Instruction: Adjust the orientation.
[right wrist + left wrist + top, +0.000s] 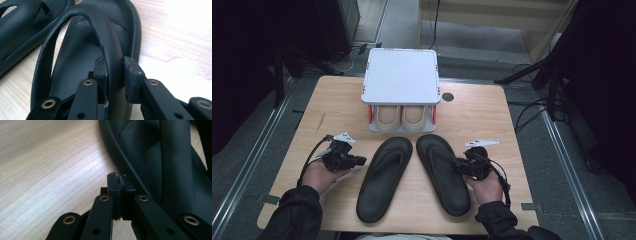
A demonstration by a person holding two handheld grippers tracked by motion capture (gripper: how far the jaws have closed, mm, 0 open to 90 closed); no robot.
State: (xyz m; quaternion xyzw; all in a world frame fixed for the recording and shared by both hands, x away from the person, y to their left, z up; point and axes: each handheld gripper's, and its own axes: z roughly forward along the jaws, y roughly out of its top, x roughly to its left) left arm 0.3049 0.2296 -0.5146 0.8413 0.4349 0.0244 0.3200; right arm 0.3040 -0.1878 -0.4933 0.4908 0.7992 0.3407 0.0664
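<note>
Black sandals (384, 180) lay side by side on wooden table (482, 120), toes toward white shoe rack (401, 76) holding beige pair (401, 116) on lower shelf. Right sandal (443, 172) just beside right gripper (460, 166), jaws clamped on its strap (110, 50), hand low at sandal's outer edge. Left gripper (361, 160) beside left sandal, jaws together, empty, tips at sole rim (117, 157)

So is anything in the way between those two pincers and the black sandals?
Nothing visible. The right gripper already has the right sandal's strap between its jaws. The left gripper is shut, empty, beside the left sandal's edge.
</note>
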